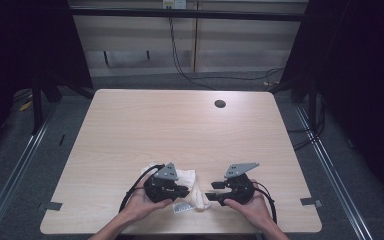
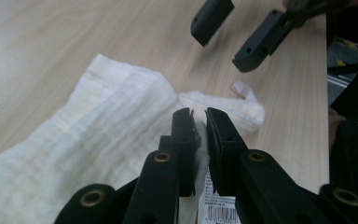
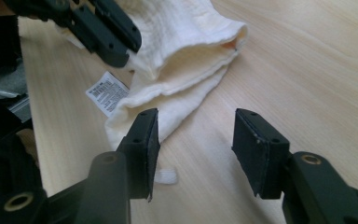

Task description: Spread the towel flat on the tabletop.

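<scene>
In the high view, a white cloth (image 1: 192, 190) is seen crumpled near the table's (image 1: 180, 125) near edge, between both grippers. In the left gripper view, the left gripper (image 2: 199, 116) is clamped on the cloth's edge, seemingly to lift it. In the right gripper view, the right gripper (image 3: 196, 128) is held open beside the cloth, nothing gripped, probably awaiting a corner.

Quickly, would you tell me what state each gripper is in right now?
Left gripper: jaws nearly closed, apparently pinching an edge of the white cloth.
Right gripper: open, holding nothing, beside the cloth's end.

The left gripper (image 2: 199, 116) is seen nearly closed over a white cloth (image 2: 98, 135) spread on the counter (image 2: 51, 42), its label (image 2: 219, 205) below.
</scene>
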A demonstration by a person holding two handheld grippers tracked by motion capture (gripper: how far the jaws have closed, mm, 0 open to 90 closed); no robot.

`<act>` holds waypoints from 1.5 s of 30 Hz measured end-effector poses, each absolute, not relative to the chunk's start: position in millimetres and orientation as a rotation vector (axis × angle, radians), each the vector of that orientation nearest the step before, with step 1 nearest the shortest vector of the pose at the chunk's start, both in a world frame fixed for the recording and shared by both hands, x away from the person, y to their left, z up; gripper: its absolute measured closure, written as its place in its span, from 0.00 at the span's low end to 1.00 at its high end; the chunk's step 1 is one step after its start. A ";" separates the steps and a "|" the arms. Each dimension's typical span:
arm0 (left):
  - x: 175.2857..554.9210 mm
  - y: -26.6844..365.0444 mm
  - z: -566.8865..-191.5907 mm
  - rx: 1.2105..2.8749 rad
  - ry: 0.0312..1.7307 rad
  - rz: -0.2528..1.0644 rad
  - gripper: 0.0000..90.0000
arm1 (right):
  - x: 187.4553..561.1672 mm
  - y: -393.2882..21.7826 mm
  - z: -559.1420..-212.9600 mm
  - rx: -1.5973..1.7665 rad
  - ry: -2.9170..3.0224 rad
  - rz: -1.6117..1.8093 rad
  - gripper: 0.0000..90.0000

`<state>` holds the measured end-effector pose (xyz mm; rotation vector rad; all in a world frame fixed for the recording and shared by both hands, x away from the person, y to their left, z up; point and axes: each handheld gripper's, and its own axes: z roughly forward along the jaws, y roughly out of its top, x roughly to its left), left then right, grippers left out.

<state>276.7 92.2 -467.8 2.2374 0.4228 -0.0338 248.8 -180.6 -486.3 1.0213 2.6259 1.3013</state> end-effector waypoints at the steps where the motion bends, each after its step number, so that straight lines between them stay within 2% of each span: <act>1: 276.7 94.7 -462.9 2.224 0.430 -0.015 0.91 | 248.5 -180.2 -485.8 1.017 2.629 1.306 0.58; 8: 282.5 117.8 -435.1 2.093 0.472 0.035 0.93 | 245.1 -177.5 -483.1 0.977 2.637 1.343 0.61; 11: 286.1 125.7 -431.9 2.067 0.497 0.047 0.93 | 243.8 -176.0 -482.9 0.968 2.640 1.354 0.62; 15: 293.1 150.2 -428.5 2.024 0.573 0.091 0.93 | 239.9 -169.9 -482.8 0.899 2.675 1.380 0.69; 21: 299.5 178.2 -427.7 1.988 0.653 0.123 0.94 | 235.0 -164.1 -484.7 0.831 2.706 1.392 0.73; 30: 298.5 199.0 -437.1 2.001 0.701 0.123 0.93 | 232.5 -155.2 -491.5 0.770 2.760 1.391 0.69; 33: 299.3 211.2 -442.2 1.976 0.732 0.109 0.93 | 231.9 -151.9 -493.4 0.751 2.751 1.354 0.61; 39: 304.9 215.8 -449.4 1.953 0.755 0.082 0.93 | 230.7 -146.0 -497.4 0.677 2.767 1.298 0.61; 42: 307.1 216.8 -451.9 1.953 0.761 0.074 0.93 | 230.5 -145.6 -498.8 0.670 2.766 1.280 0.62; 45: 308.9 220.6 -453.1 1.931 0.773 0.055 0.93 | 231.0 -147.2 -499.5 0.713 2.747 1.252 0.73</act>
